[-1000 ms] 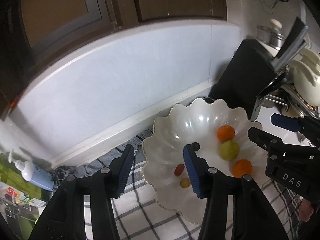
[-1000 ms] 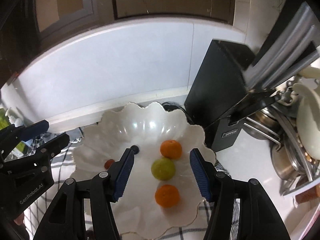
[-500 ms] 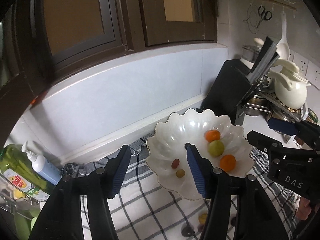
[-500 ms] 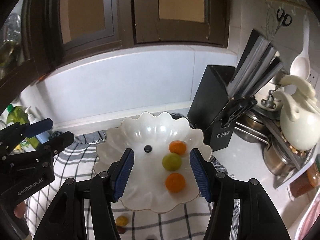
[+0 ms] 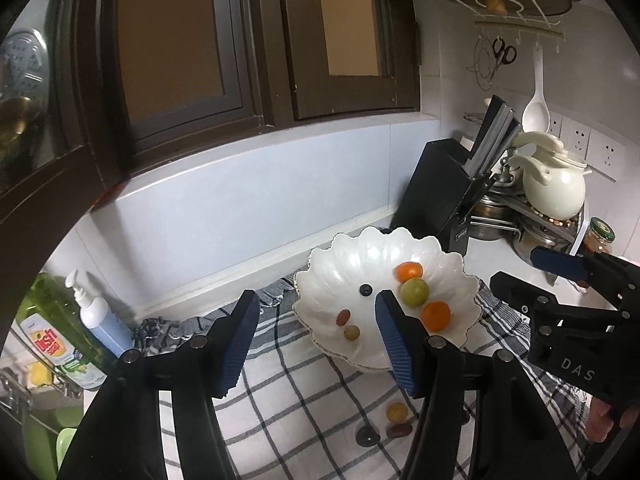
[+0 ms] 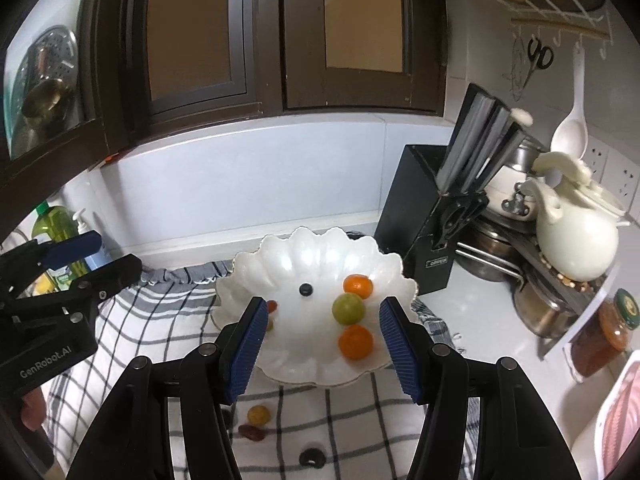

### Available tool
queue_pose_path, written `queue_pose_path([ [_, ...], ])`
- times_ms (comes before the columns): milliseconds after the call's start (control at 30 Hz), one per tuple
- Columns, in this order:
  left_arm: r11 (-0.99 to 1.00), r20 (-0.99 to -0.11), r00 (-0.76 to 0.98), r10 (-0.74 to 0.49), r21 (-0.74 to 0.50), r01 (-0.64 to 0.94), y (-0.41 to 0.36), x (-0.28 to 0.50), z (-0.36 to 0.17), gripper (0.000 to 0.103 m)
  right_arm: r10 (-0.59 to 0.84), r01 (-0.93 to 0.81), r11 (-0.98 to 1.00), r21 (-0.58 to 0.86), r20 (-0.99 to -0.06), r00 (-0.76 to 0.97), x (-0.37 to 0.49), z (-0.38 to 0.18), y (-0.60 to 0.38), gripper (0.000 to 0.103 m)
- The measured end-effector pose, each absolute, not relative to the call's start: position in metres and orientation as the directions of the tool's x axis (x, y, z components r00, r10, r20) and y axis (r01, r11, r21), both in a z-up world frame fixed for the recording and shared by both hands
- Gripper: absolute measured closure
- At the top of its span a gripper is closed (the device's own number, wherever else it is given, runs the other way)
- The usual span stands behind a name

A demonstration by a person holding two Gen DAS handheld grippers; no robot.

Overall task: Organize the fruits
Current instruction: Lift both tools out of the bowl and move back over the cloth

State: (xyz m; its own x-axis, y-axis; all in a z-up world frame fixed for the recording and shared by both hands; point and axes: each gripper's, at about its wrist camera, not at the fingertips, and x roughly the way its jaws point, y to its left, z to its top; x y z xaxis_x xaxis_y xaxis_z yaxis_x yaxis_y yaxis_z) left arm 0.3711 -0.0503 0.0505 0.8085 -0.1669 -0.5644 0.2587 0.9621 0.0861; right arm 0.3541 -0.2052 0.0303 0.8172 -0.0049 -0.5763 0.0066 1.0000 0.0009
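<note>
A white scalloped bowl (image 5: 460, 280) (image 6: 256, 268) sits on a checked cloth. It holds two oranges (image 5: 409, 271) (image 6: 355, 342), a green fruit (image 5: 415, 291) (image 6: 348, 308), a dark berry (image 5: 365, 289) (image 6: 306, 289), a red grape (image 5: 343, 317) and a yellow-green grape (image 5: 352, 333). On the cloth in front lie a yellow fruit (image 5: 397, 412) (image 6: 258, 415), a red fruit (image 5: 398, 431) (image 6: 252, 432) and a dark fruit (image 5: 367, 435) (image 6: 312, 457). My left gripper (image 5: 316, 344) and right gripper (image 6: 320, 336) are open, empty, above and in front of the bowl.
A black knife block (image 6: 424, 216) stands right of the bowl, with a cream kettle (image 6: 576, 240), pots and a jar (image 6: 612, 324) beyond. Soap bottles (image 5: 96, 320) stand at the left by the wall. The checked cloth (image 5: 288, 408) covers the counter.
Both grippers have pulled back and up from the bowl. The bowl looks smaller and the loose fruits on the cloth have come into view.
</note>
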Motion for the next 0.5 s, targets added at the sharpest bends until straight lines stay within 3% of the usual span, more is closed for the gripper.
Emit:
queue_pose_path([
  [500, 0.956, -0.576, 0.794, -0.196, 0.068, 0.285, -0.04, 0.325, 0.03, 0.041, -0.033, 0.013, 0.999, -0.042, -0.516, 0.856, 0.302, 0.021, -0.196, 0.044],
])
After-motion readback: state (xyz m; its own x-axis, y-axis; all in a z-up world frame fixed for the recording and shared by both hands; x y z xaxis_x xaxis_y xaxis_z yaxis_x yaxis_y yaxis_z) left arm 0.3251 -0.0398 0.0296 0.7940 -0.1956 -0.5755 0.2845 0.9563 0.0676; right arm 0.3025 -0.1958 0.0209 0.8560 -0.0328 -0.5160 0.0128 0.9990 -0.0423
